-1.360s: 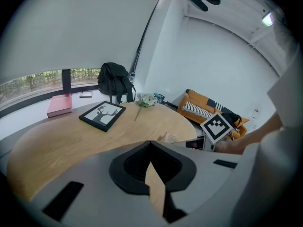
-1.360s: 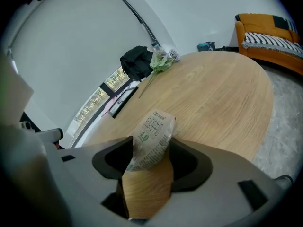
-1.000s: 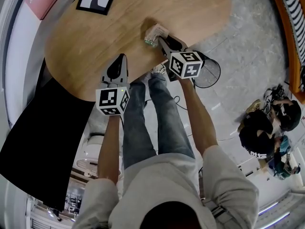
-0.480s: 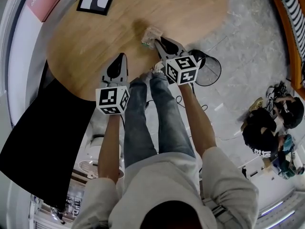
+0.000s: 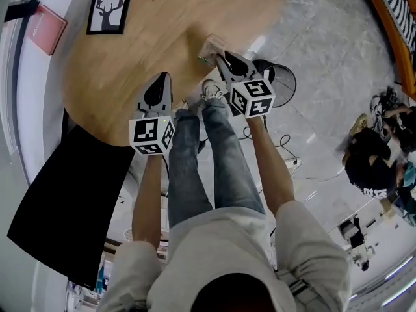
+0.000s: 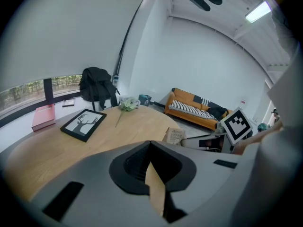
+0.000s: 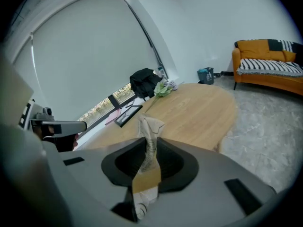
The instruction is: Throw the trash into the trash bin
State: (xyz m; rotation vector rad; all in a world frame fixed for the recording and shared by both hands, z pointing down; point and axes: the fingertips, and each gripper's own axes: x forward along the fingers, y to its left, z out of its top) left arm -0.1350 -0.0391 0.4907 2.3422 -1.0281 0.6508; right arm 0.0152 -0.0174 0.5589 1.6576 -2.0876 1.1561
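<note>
While our right gripper (image 5: 220,57), its jaws having just closed on the crumpled trash (image 5: 210,46) above the table (image 5: 117,64) edge, pinches only a thin twist, we risk it slipping before reaching the trash bin (image 5: 278,83) below; our left gripper (image 5: 160,78) is closed, empty.

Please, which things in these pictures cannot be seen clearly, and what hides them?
- Black wire trash bin: head view, partly hidden behind the right tongs; its inside is unclear.
- Crumpled white paper trash: right gripper view, lower part hidden inside the tongs; its print is too small.
- Pink flat book: head view, cover text too small.
</note>
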